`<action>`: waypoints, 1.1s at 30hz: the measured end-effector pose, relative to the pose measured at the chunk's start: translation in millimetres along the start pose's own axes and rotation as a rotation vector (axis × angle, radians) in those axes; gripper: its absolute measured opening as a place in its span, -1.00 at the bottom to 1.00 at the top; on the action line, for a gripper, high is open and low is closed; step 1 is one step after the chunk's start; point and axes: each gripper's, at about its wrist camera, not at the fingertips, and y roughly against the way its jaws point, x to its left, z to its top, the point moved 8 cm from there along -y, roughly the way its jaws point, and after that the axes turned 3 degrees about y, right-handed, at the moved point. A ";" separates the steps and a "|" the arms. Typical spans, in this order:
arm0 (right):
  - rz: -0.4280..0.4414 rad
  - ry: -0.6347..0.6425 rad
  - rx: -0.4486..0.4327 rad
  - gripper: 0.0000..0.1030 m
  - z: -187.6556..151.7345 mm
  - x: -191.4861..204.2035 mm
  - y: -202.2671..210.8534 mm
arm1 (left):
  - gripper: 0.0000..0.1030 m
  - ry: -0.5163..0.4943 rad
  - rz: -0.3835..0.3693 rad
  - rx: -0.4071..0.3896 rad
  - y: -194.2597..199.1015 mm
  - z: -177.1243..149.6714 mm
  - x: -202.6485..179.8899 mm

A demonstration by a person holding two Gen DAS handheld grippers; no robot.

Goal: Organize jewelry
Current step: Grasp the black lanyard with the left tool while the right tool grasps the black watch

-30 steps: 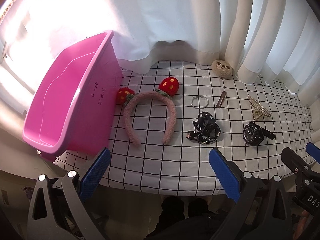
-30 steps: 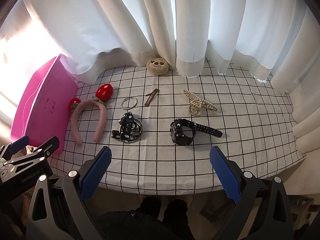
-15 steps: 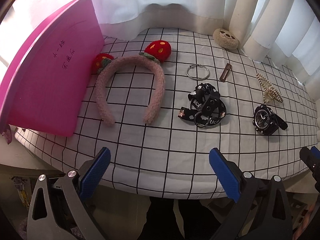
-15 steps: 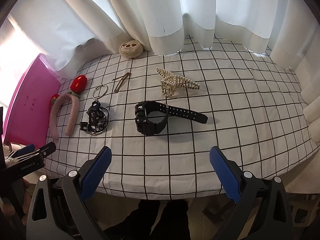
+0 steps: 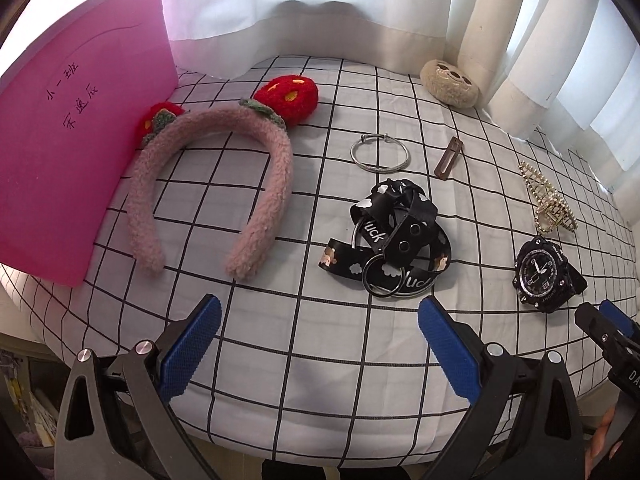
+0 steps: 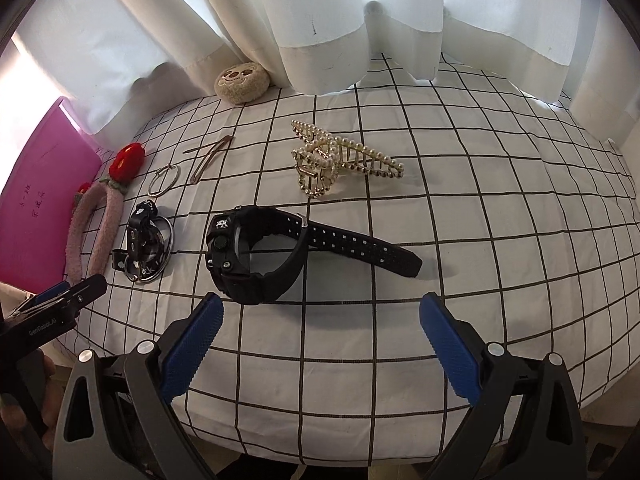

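Six accessories lie spread apart on the grid-checked desk (image 6: 460,184) beside the tall pink plastic bin (image 5: 68,152), likely their destination: fuzzy pink strawberry headband (image 5: 208,184), black rubber wristwatch (image 6: 256,256), pearl claw clip (image 6: 340,160). Left hand-held gripper (image 5: 316,344) and right hand-held gripper (image 6: 320,340) both hover jaws apart, empty, the right nearest the wristwatch.

Both tools are closer in over the table: left tool (image 5: 316,348) now near the pink headband (image 5: 208,196), right tool (image 6: 318,346) near the black watch (image 6: 256,256). Items unmoved.

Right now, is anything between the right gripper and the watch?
Nothing visible. The right gripper is open, and only bare checked cloth lies between it and the watch.
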 end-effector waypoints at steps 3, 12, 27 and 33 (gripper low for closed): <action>0.025 0.040 -0.013 0.83 4.7 10.7 -9.2 | 0.88 0.006 0.004 -0.016 -6.0 2.1 2.1; 0.037 0.061 -0.017 0.83 7.0 20.3 -42.3 | 0.88 0.001 -0.018 -0.042 -22.8 5.4 -13.3; -0.060 0.130 -0.058 0.83 17.3 13.5 -60.9 | 0.88 -0.006 -0.007 -0.076 -31.8 15.2 -32.8; -0.059 0.150 -0.076 0.83 22.0 14.4 -62.9 | 0.88 -0.006 -0.008 -0.070 -43.6 22.3 -41.6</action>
